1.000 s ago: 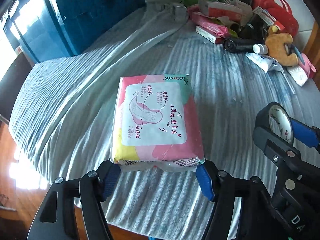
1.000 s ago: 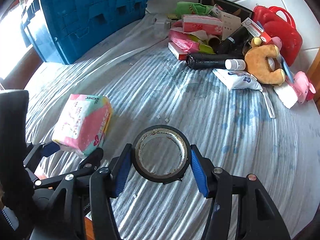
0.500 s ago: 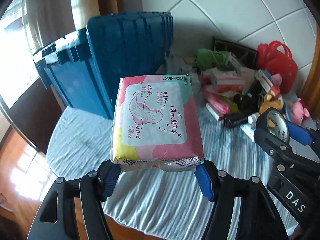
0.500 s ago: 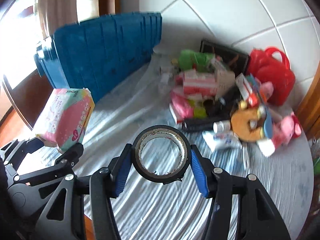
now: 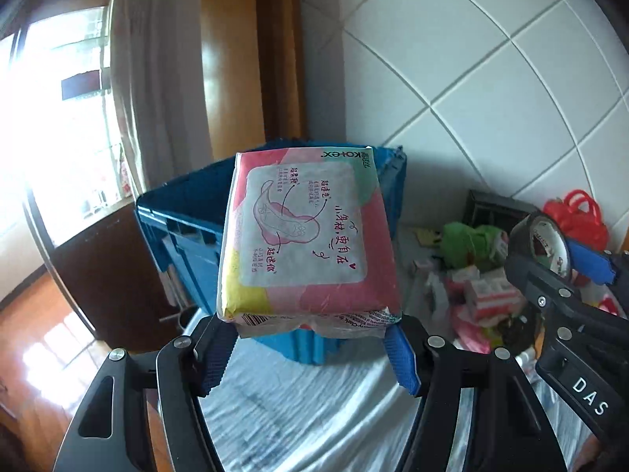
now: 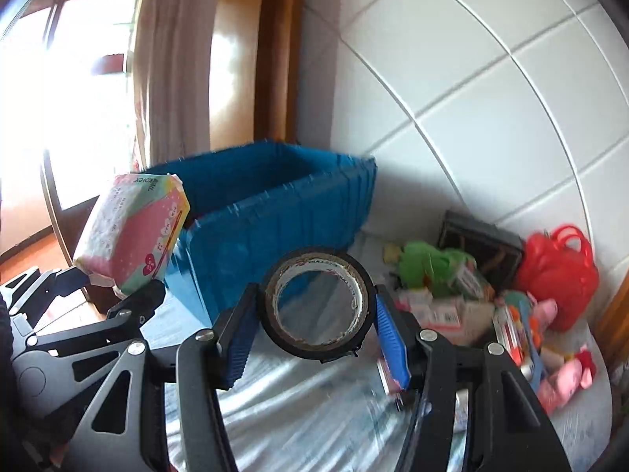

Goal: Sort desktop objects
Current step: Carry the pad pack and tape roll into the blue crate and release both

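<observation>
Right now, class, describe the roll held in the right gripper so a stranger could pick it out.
Start at the big blue plastic crate. Just before it, the right gripper clamps a black roll of tape. Unlike the soft pink packet nearby, it is a hollow ring.

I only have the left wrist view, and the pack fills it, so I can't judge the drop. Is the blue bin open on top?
Observer: Yes. The right wrist view shows the blue bin with no lid across it. Its inside is too dark to read.
Operator: Where is the pack relative to it?
Observer: The pack, gripped by the left gripper, shows left of the bin's near corner in that view, at about rim height.
Operator: And the tape?
Observer: The tape roll is clamped between both pads of the right gripper, with its hole facing the camera, in front of the bin's near wall.
</observation>
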Motion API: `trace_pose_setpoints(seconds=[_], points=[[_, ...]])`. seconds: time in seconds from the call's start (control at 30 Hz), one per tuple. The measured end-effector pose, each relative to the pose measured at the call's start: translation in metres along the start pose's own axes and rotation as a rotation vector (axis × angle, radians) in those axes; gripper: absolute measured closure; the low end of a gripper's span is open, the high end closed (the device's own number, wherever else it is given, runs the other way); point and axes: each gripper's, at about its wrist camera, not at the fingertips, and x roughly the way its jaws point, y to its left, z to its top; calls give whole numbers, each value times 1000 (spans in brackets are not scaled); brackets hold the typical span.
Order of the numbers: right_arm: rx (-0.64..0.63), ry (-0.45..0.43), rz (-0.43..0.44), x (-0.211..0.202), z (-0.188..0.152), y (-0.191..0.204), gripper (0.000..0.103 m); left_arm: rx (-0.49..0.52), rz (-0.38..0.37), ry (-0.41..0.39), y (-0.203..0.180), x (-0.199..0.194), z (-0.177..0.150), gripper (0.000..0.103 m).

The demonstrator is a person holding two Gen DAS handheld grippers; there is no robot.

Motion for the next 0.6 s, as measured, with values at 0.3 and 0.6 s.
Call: trace_pose_setpoints(seconds=[0.3,0.6], points=[[14,-78,5,88,97,98,47,51,12,-46,114,87,90,35],[21,-15,-72,184,147,169,47,75,-67,68,181,201,119,35]])
